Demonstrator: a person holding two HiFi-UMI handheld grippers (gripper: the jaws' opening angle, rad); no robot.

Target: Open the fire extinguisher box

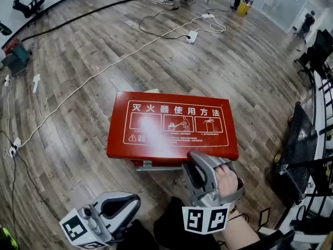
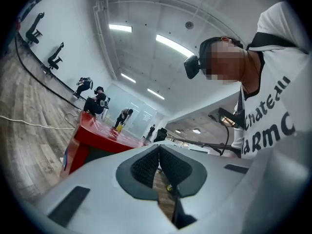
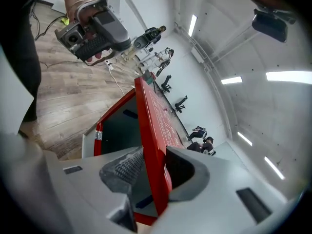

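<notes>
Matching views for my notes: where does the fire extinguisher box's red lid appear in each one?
Head view: red lid at centre, printed face up.
Left gripper view: red lid left of centre, beyond the jaws.
Right gripper view: red lid edge-on through the centre, between the right gripper's jaws.
Shared landmark: the wood floor.

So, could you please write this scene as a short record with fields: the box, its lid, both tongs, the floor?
box: red, standing on the floor, partly open
lid: red, white printed instructions on top, front edge raised off the box
right tongs: closed on the lid's front edge
left tongs: shut, empty, apart from the box
floor: wood planks, white cable lying across
</notes>
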